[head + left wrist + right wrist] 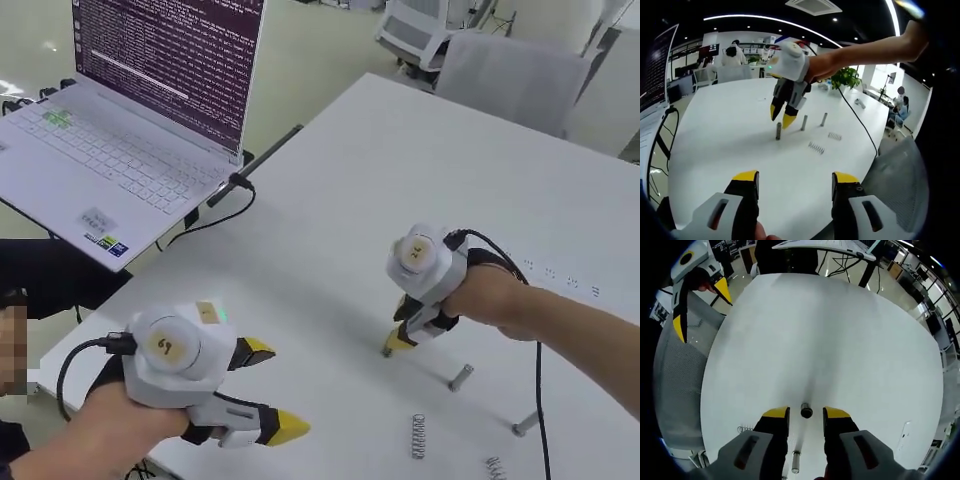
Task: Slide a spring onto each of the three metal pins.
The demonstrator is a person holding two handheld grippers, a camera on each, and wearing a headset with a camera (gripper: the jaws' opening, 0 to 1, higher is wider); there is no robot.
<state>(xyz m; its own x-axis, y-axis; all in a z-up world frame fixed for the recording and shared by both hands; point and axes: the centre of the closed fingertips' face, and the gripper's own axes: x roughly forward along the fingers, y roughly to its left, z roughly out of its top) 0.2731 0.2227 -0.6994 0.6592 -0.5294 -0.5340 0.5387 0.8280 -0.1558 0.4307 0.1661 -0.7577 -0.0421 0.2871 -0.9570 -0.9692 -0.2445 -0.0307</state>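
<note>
- The yellow-tipped left gripper (795, 176) hangs over the near edge of the white table (400, 160), jaws wide apart and empty.
- The right gripper (806, 414) points down, jaws apart, straddling the first short upright metal pin (806, 412).
- The second pin (461, 377) and third pin (524, 425) stand bare in a row beside it.
- A coiled wire spring (418, 436) and another spring (495, 467) lie flat on the table near the pins.

Three short grey metal pins stand upright in a slanting row at the lower right of the head view: the first pin (387, 350), the middle pin (461, 377) and the third pin (524, 425). Two thin wire coils lie flat below them, the nearer spring (418, 436) and the second spring (494, 467) at the bottom edge.
</note>
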